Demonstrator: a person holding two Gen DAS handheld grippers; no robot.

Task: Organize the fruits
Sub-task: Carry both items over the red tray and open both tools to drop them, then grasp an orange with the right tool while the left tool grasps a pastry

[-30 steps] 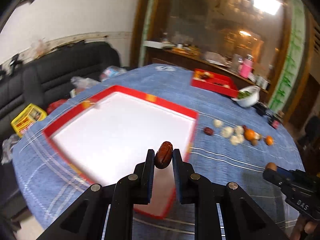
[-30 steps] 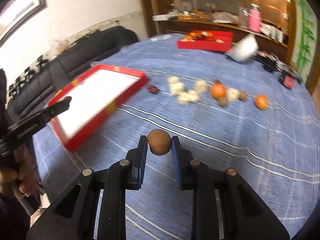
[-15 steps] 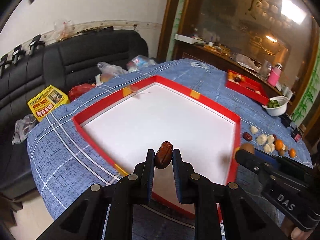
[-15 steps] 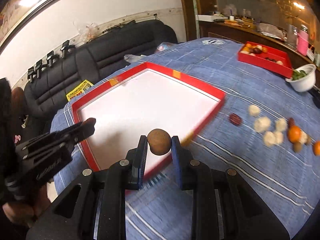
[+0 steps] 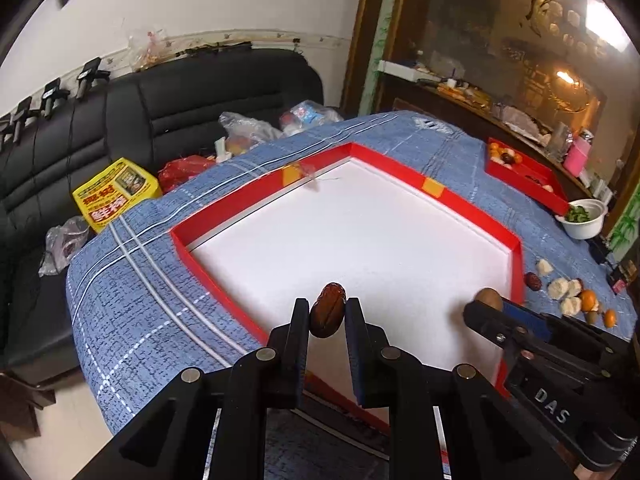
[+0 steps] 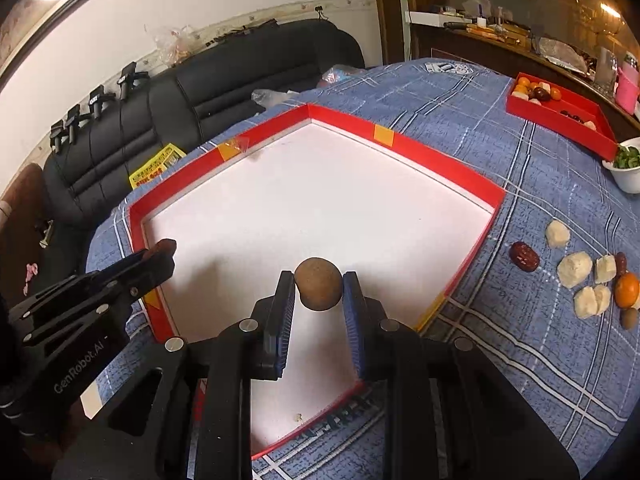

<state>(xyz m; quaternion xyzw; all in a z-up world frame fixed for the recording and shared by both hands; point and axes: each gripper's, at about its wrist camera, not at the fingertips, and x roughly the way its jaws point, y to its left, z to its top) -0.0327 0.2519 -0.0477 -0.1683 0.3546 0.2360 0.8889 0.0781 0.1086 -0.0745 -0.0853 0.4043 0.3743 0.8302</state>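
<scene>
Hovering over red tray [image 5: 460, 204], lower centre: left hand-held gripper [image 5: 327, 312] clamping red date [image 5: 328, 310], right hand-held gripper [image 6: 318, 292] clamping brown longan [image 6: 319, 289]. Risk: round longan rolling after release.

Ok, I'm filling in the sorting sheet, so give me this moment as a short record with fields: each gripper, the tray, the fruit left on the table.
left gripper: shut on a dark red date, over the near part of the tray
right gripper: shut on a round brown fruit, over the tray
large red tray: white floor, no fruit in it
loose fruit: red dates, white pieces, orange and brown fruits on the blue cloth, right of the tray
small red tray: far right, holds fruit
</scene>
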